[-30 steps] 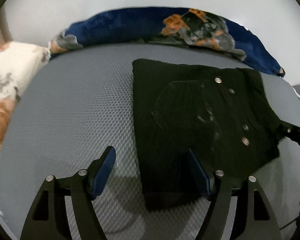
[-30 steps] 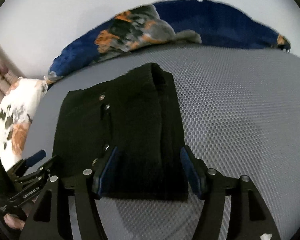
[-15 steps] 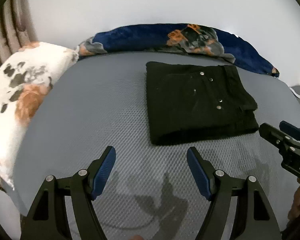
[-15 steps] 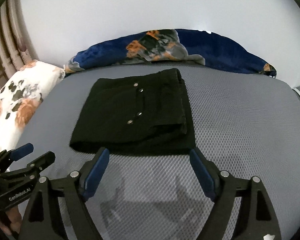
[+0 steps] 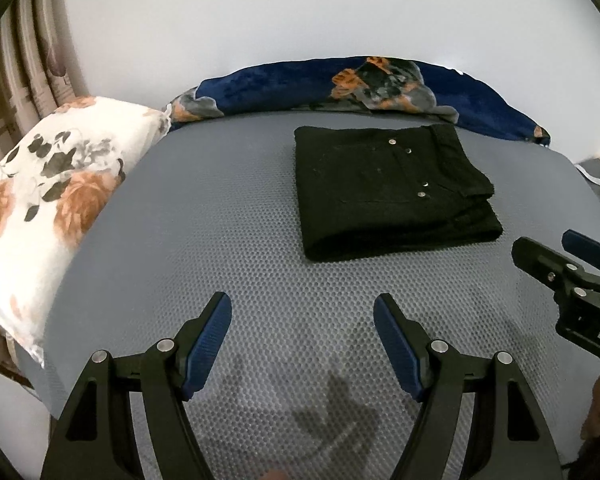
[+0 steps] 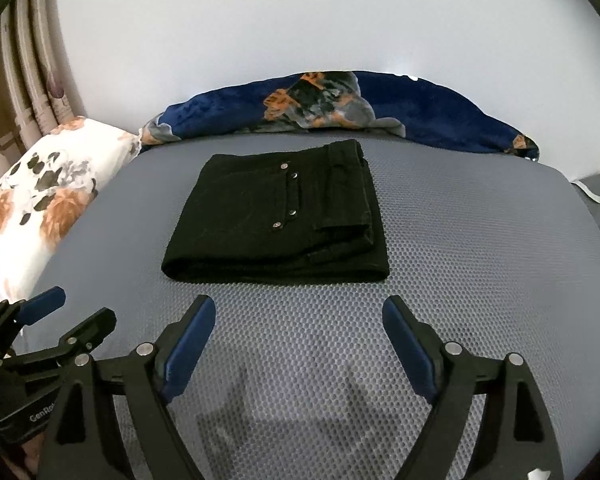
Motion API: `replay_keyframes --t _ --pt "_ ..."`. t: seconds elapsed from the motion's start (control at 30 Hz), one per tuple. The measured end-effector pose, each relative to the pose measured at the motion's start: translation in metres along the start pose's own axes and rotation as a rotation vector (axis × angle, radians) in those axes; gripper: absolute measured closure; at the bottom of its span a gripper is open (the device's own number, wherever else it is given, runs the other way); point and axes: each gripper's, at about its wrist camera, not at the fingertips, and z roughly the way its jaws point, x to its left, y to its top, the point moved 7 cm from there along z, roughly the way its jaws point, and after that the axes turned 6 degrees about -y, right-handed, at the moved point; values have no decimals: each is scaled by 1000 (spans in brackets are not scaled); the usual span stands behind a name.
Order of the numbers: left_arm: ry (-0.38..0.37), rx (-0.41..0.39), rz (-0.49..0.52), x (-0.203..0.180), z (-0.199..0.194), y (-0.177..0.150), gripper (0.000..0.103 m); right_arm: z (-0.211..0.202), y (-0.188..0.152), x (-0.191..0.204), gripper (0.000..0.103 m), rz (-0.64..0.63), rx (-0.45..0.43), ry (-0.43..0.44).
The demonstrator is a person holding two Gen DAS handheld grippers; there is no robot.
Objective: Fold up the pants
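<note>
Left wrist view shows one pair of black denim pants [image 5: 392, 192], folded into a flat, roughly square stack, lying on the grey honeycomb-textured mattress [image 5: 228, 240] toward its far side, nearer the blue blanket than the grippers. Four small metal rivets dot its top layer. The left gripper [image 5: 302, 340] hangs above bare mattress, its two blue-padded fingers spread wide and holding nothing. The right gripper [image 6: 298, 338], seen from its own camera, is likewise spread wide and empty, well short of the pants [image 6: 278, 216]. One white pillow with orange and grey flowers [image 5: 48, 208] lies at the left edge; one plush navy blanket with an orange pattern [image 5: 340, 88] runs along the wall.
</note>
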Motion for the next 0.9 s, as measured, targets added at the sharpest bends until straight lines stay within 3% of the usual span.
replay_keyframes --t 0.6,0.9 --pt "6 -4 -21 2 -6 -3 29 -5 -7 4 18 6 4 -15" --pt "-4 31 -46 6 2 -9 29 1 -13 4 18 18 29 -11"
